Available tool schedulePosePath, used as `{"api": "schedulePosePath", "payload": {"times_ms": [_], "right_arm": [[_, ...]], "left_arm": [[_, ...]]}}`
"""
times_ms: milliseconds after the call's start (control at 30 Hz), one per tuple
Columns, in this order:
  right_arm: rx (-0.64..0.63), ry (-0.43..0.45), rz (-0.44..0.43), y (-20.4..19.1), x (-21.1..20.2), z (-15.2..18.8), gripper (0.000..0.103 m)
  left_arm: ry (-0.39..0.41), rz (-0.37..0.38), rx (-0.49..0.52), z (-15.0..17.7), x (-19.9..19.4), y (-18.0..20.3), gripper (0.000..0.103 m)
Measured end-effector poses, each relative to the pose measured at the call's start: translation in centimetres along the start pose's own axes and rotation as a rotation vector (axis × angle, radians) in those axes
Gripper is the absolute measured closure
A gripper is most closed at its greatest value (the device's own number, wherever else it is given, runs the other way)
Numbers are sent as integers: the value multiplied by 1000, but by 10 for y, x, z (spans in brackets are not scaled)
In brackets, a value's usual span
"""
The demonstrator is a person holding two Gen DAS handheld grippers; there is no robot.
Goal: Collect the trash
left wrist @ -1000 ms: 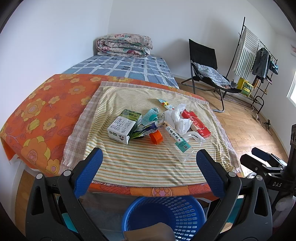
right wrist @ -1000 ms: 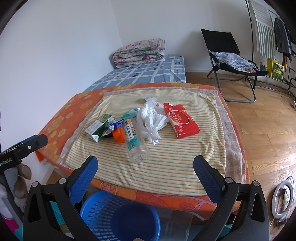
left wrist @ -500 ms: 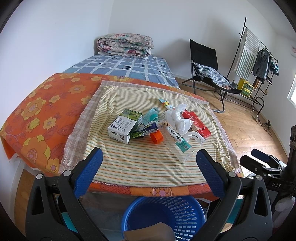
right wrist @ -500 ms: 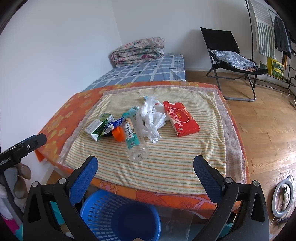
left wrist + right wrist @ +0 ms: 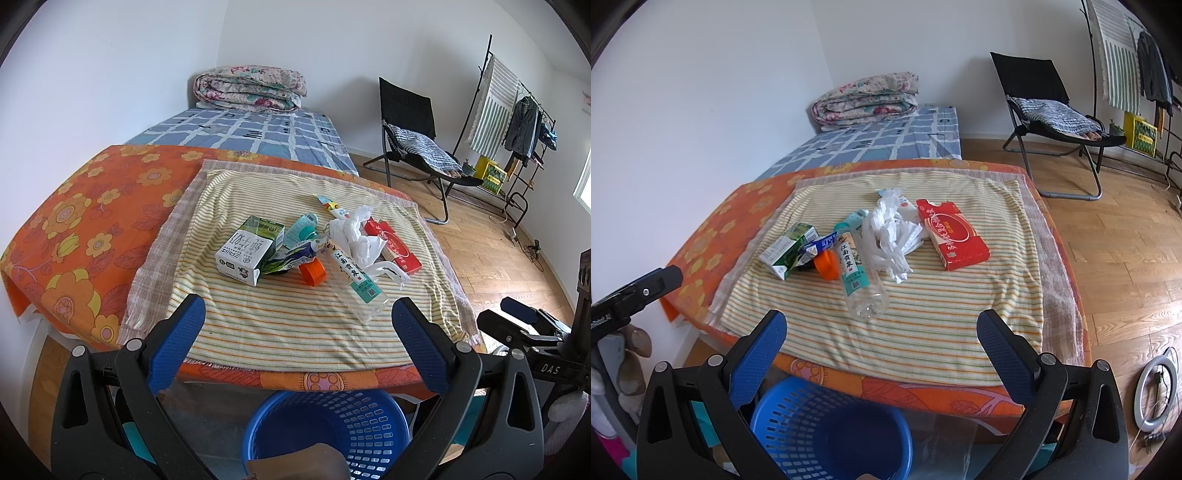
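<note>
A big orange flowery sheet [image 5: 74,221] is covering the bed, and a striped cloth [image 5: 280,317] is lying on top of it. A blue basket [image 5: 827,435] is sitting on the floor at the near edge of the bed, right under the tongs.

The left gripper [image 5: 295,339] is hanging in the air with its blue fingers [image 5: 177,343] spread wide, holding nothing. The right gripper [image 5: 881,343] is doing the same, wide apart and holding nothing. Both are hovering near the close edge of the cloth, above the basket.

The trash is lying in a little pile in the middle of the cloth, farther away than the tongs and not touching them. A red box [image 5: 951,232] is lying on the right side of the pile. A green and white carton [image 5: 251,249] is lying on the left side. A clear bottle [image 5: 858,280] is lying on its side in the middle, with its bottom end pointing toward the tongs; it is the piece closest to them. A crumpled white plastic bag [image 5: 892,229] is lying between the bottle and the red box. A small orange cap [image 5: 312,273] is lying between the carton and the bottle.
</note>
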State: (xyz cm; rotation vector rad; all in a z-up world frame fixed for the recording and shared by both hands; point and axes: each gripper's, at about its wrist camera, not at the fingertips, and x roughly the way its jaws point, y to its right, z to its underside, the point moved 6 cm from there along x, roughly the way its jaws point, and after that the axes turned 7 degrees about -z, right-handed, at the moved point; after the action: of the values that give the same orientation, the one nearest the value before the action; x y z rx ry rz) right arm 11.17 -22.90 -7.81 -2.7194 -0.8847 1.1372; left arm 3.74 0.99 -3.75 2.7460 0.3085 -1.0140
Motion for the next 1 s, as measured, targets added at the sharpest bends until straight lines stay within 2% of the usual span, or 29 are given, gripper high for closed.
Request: {"api": "schedulePosePath", "payload": {"times_ms": [533,700,1000], "right_arm": [[-5,-25,-34,-13,11,-3,1],[5,-48,-56,-17,19,-4,1],[-19,-24,-116,-24,24,-8,1]], "left_arm": [[-26,0,-28,1,-2,-17,0],[-24,-2,0,0,5,-20,0],[-103,39,-15,-19,34,-32,0]]}}
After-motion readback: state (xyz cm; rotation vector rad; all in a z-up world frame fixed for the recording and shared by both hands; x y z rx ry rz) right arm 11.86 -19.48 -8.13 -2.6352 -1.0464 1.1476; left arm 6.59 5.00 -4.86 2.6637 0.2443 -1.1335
